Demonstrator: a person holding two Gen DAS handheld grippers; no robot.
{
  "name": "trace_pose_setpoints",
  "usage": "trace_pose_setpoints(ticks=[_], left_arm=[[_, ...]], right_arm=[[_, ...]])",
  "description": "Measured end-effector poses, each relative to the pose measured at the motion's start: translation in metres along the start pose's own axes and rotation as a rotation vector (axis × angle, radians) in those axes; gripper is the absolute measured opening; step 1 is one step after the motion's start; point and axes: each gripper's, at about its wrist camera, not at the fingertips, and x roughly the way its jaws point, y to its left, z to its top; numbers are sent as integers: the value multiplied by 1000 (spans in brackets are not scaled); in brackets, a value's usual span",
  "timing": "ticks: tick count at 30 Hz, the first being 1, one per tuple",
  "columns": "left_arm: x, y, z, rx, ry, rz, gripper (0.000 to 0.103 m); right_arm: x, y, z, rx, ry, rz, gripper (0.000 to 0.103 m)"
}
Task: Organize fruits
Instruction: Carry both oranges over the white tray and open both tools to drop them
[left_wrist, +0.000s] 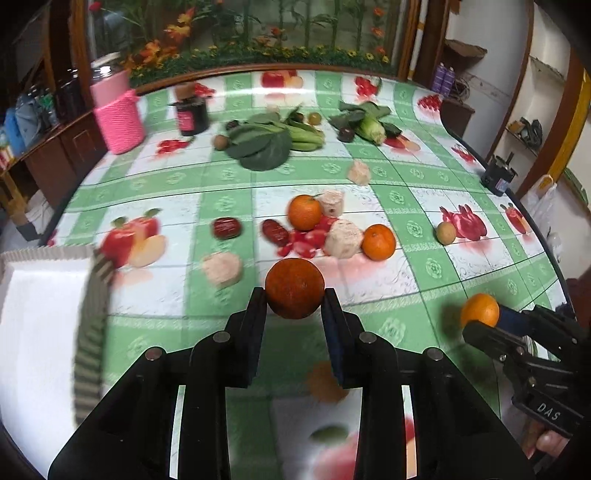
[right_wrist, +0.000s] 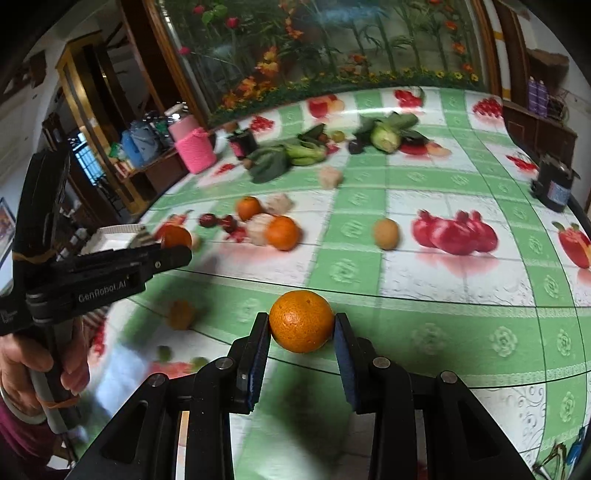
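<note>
A dark reddish orange (left_wrist: 294, 284) sits between the fingers of my left gripper (left_wrist: 294, 297), which is shut on it above the green checked tablecloth (left_wrist: 406, 295). My right gripper (right_wrist: 302, 320) is shut on a brighter orange (right_wrist: 301, 325), also off the cloth. The left wrist view shows the right gripper (left_wrist: 484, 318) with its orange (left_wrist: 479, 308) at the lower right. In the right wrist view the left gripper (right_wrist: 177, 248) and its orange (right_wrist: 176, 236) are at the left, held by a hand (right_wrist: 22, 369).
A white tray (left_wrist: 37, 332) with a ribbed rim lies at the left. Mid-table lie two oranges (left_wrist: 304, 212) (left_wrist: 378, 242), red dates (left_wrist: 226, 228), cherry tomatoes (left_wrist: 312, 238), pale cubes (left_wrist: 343, 240) and a small brown fruit (left_wrist: 446, 232). Further back are bananas (left_wrist: 306, 138), greens, corn (left_wrist: 373, 129), a pink basket (left_wrist: 120, 122) and a jar (left_wrist: 192, 114).
</note>
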Motion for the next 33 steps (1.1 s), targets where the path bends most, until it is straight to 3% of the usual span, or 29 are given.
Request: trace_pose_setpoints(ticks=[8,18,27,33], left_arm=[[-50,45,-25,-69,-18,19,29],[-97,120,-44,-147,-43,137,30],[-91,190,-57,-252,-2,224,30],[-77,220,-59,-308,44,243,30]], right_arm=[[-1,56,7,-69,0,85,34],[18,133,18,-179,22,186,34],[66,207,40,-286,79,274,34],[101,252,51,-374,129,284,34]])
